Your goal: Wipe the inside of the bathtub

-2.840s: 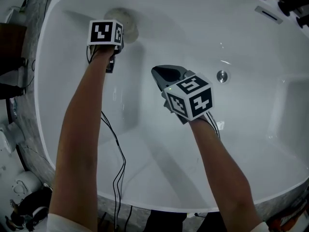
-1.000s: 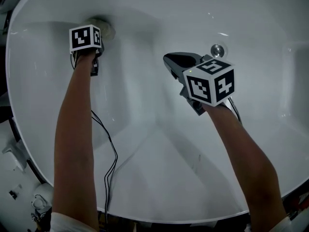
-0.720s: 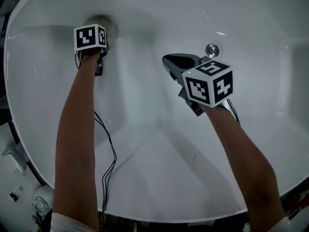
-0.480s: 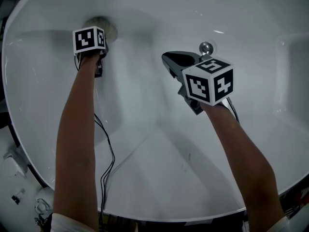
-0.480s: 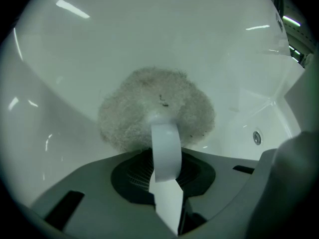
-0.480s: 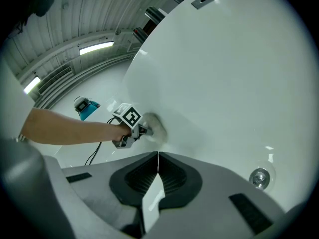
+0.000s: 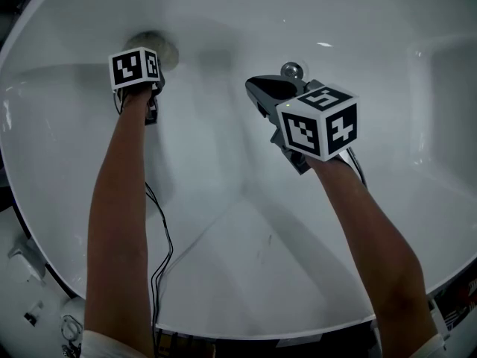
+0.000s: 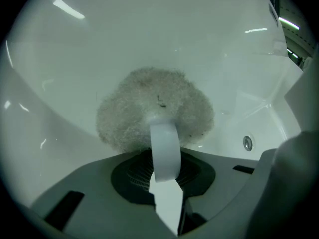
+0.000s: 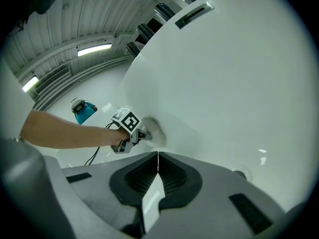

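Observation:
The white bathtub [image 7: 223, 259] fills the head view. A round, fluffy grey wiping pad [image 8: 154, 108] is pressed flat against the tub's inner wall at the far left [image 7: 155, 47]. My left gripper [image 8: 164, 178] is shut on the pad's white strap; its marker cube [image 7: 134, 68] hides the jaws from above. My right gripper [image 7: 253, 88] hovers over the tub's middle with its jaws shut and nothing between them [image 9: 158, 156]. From the right gripper view I see the left gripper [image 9: 127, 131] and the pad [image 9: 154, 131] against the wall.
A round chrome drain fitting [image 7: 292, 71] sits just beyond the right gripper. A black cable [image 7: 160, 237] hangs from the left gripper along the arm. A recessed step [image 7: 447, 80] forms the tub's right end. Dark fixtures [image 9: 149, 31] line the rim; a blue object [image 9: 82, 109] stands outside.
The view has closed in on the tub and swung right. The left gripper keeps the pad on the same patch of wall. The right gripper has edged left, nearer the drain fitting.

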`<state>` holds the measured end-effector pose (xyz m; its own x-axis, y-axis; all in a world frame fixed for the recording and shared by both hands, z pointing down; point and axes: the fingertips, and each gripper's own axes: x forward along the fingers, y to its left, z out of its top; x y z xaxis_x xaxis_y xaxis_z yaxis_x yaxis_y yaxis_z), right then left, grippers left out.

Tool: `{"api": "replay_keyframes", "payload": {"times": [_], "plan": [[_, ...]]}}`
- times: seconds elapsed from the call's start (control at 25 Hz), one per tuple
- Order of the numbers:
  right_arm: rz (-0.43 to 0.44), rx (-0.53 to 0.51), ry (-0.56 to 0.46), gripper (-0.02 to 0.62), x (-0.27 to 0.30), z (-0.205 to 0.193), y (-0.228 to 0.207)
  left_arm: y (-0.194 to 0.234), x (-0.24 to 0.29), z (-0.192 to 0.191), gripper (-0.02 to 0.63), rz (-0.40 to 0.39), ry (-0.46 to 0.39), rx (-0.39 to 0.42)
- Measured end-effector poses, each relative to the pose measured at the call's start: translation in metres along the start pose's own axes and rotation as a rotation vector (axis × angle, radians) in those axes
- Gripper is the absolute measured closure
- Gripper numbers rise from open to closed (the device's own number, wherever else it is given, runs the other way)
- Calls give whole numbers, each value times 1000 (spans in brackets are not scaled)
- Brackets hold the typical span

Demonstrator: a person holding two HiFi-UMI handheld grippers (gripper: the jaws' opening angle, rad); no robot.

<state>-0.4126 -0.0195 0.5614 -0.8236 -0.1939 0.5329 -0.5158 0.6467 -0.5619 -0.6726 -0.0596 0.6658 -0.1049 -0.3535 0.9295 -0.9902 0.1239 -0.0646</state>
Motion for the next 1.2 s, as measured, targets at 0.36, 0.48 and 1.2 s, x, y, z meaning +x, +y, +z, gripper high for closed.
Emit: {"api": "replay_keyframes", "payload": {"times": [0.36,0.48,1.2], "plan": [[-38,39,-30,575,-48,-7,-42,-72,8,6,511,-36,-3,21],[-54,54,-33,575,-66,-11,-56,-94,7,10,511,-45,-1,34],[-85,109,-85,575,-143,-25,-133,-216,21,28,510,-79,3,89]]}}
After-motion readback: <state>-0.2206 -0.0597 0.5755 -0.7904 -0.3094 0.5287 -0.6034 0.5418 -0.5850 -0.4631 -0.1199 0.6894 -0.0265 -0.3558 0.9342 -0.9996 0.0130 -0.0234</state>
